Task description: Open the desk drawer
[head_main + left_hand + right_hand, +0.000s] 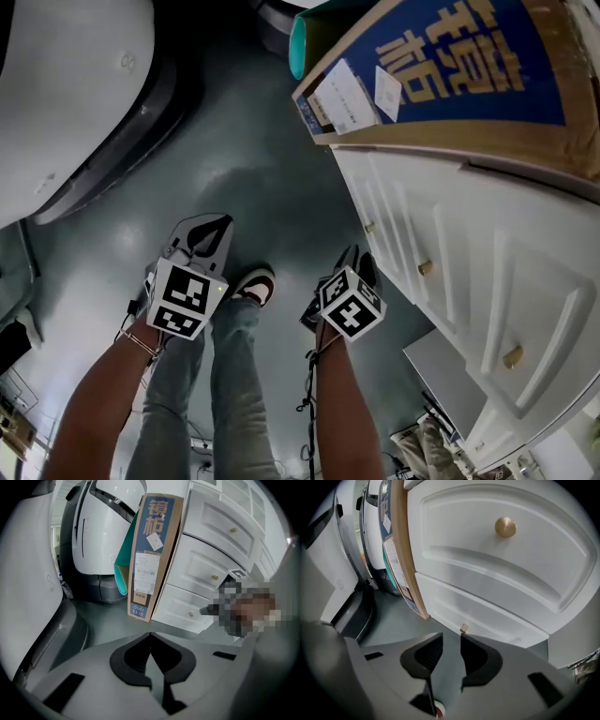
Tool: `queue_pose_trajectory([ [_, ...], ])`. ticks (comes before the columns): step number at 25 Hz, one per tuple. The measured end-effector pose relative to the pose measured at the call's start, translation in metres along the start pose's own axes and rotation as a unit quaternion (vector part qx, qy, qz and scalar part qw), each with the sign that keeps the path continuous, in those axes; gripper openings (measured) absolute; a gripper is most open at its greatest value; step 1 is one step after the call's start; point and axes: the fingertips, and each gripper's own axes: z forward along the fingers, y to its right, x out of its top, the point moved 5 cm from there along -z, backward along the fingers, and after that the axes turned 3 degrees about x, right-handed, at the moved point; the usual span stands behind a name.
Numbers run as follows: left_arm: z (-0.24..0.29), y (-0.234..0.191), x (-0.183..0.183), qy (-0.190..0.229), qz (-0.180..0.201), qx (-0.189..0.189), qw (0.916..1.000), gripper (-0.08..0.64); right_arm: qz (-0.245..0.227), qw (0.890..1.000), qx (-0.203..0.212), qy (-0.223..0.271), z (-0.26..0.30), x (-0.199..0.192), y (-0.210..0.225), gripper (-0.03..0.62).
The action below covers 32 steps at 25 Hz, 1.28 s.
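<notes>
Right gripper [451, 636] poised at the knob [463, 629] of the lowest drawer [497, 616]
Its jaws stand parted and empty, pointing down at the white desk [469, 234]; the small brass knob sits just beyond the right jaw tip, slightly off the gap. The left gripper [150, 637], jaws closed on nothing, hangs farther from the drawer front

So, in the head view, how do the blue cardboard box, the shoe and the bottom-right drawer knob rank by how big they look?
1. cardboard box, by far the largest.
2. shoe, partly hidden by the leg.
3. drawer knob, smallest, though it sits closer to the camera.
</notes>
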Motion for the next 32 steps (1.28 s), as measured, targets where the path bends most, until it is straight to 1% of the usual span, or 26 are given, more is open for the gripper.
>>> queue_pose_trajectory([
  [4, 0.018, -0.002, -0.003, -0.018, 0.004, -0.006, 0.9998, 0.015, -0.008, 1.000, -0.005, -0.010, 0.023, 0.002, 0.003, 0.129],
  [7, 0.029, -0.005, -0.004, -0.032, 0.014, -0.008, 0.9993, 0.015, -0.010, 1.000, -0.011, -0.014, 0.039, 0.004, 0.008, 0.132],
  [11, 0.045, -0.007, -0.003, -0.037, 0.025, -0.010, 0.9990, 0.015, 0.006, 1.000, -0.023, -0.017, 0.056, 0.006, 0.016, 0.133],
  [14, 0.053, -0.007, -0.003, -0.040, 0.032, -0.012, 0.9986, 0.015, 0.018, 0.999, -0.024, -0.022, 0.067, 0.004, 0.019, 0.133],
  [18, 0.057, -0.005, -0.002, -0.039, 0.044, -0.019, 0.9981, 0.015, 0.022, 0.999, -0.026, -0.030, 0.080, 0.004, 0.023, 0.138],
  [22, 0.058, -0.005, -0.004, -0.041, 0.049, -0.024, 0.9976, 0.015, 0.045, 0.998, -0.040, -0.034, 0.087, 0.003, 0.031, 0.138],
  [27, 0.056, -0.012, -0.010, -0.046, 0.045, -0.017, 0.9978, 0.015, 0.049, 0.997, -0.044, -0.033, 0.096, 0.004, 0.034, 0.138],
  [32, 0.053, -0.014, -0.013, -0.051, 0.044, -0.012, 0.9977, 0.015, 0.067, 0.996, -0.049, -0.032, 0.101, 0.005, 0.037, 0.131],
])
